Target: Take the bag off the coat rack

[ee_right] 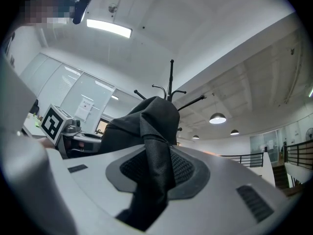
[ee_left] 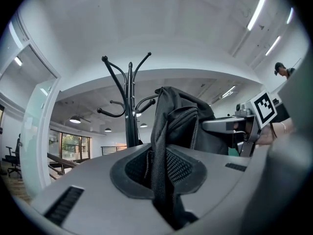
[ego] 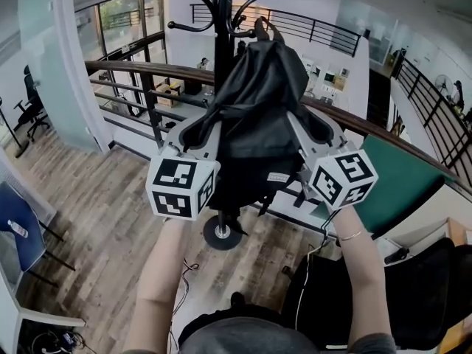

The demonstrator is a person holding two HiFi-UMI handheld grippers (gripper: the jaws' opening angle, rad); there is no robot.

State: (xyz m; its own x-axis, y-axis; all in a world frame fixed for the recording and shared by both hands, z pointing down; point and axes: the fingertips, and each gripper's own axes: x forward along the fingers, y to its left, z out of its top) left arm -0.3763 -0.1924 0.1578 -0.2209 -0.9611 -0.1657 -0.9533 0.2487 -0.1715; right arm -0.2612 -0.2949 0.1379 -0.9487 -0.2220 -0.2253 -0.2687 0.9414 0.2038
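Black fabric bag (ego: 254,116) is held up between both grippers, just in front of the coat rack (ego: 223,43) pole. Left gripper (ego: 200,133) is clenched on a strap at the bag's left side, right gripper (ego: 316,127) on fabric at its right. Top loop is seen near a hook; contact cannot be told.

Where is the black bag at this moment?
In the head view the black bag hangs at the centre, just in front of the coat rack pole, gripped on either side by the left gripper and the right gripper.
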